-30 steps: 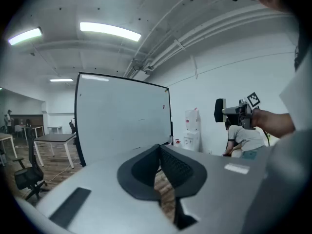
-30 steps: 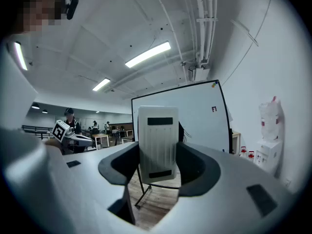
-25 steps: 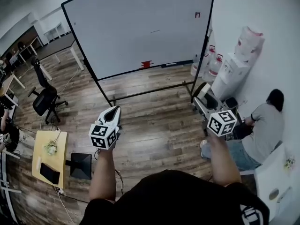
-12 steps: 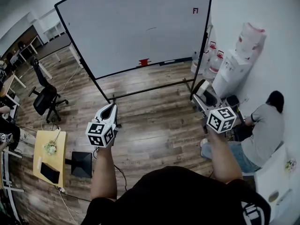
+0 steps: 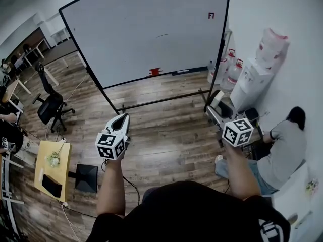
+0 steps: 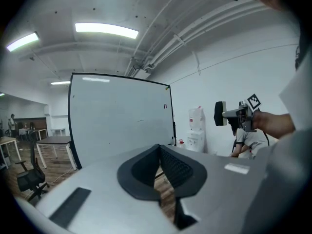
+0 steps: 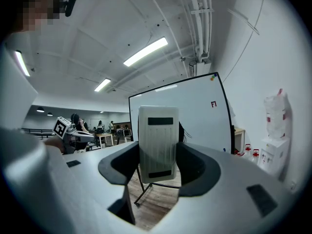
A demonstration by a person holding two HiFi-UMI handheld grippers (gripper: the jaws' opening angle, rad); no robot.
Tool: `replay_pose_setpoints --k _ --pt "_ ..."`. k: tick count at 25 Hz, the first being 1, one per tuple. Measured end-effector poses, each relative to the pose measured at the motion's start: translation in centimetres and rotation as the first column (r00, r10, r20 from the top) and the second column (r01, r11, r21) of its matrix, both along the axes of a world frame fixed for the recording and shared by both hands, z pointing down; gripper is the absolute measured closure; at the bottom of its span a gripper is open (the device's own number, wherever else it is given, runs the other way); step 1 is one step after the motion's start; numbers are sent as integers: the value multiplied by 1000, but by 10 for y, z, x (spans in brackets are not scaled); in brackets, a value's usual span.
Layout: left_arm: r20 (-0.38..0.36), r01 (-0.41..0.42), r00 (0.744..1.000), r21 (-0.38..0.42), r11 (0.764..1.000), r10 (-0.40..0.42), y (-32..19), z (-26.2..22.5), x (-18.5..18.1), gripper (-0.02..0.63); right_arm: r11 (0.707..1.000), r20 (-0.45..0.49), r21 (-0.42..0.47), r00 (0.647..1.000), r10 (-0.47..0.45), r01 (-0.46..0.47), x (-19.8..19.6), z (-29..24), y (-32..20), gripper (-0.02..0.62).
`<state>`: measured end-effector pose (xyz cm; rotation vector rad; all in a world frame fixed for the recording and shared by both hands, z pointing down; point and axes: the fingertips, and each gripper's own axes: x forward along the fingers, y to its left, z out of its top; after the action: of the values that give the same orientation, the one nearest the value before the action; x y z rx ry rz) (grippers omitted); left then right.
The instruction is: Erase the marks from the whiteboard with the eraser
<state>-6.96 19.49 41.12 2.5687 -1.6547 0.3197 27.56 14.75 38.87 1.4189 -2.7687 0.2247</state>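
The whiteboard (image 5: 146, 34) stands on a wheeled frame across the wooden floor, well ahead of both grippers. It bears a small red mark (image 5: 211, 15) near its top right and a short dark stroke (image 5: 161, 35) near the middle. My right gripper (image 7: 157, 156) is shut on a pale ribbed eraser (image 7: 157, 135), held upright between the jaws; the head view shows its marker cube (image 5: 237, 131) at the right. My left gripper (image 5: 121, 119) is held at the left, its jaws closed together on nothing (image 6: 158, 165).
A red object (image 5: 156, 71) and a dark marker sit on the board's tray. A water dispenser (image 5: 257, 67) and bottles (image 5: 228, 70) stand at the right wall, with a person (image 5: 285, 147) sitting on the floor. An office chair (image 5: 50, 106) and a small yellow table (image 5: 54, 170) are at the left.
Both grippers hold about the same pose. The view has shifted slightly, and the seated person now sits lower in the frame. The eraser stays held.
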Motion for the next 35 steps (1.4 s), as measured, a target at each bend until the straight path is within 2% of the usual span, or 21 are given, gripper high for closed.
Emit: replay_pose_setpoints --k 13,35 --pt "-16 1 1000 -3 1000 -1 -12 4 7 594 1000 -7 -21 1000 10 -10 7 6 -8 365" --pt "-3 -8 1000 -14 1000 8 -63 20 -17 594 998 -56 -37 998 39 -41 -10 19 -54 365"
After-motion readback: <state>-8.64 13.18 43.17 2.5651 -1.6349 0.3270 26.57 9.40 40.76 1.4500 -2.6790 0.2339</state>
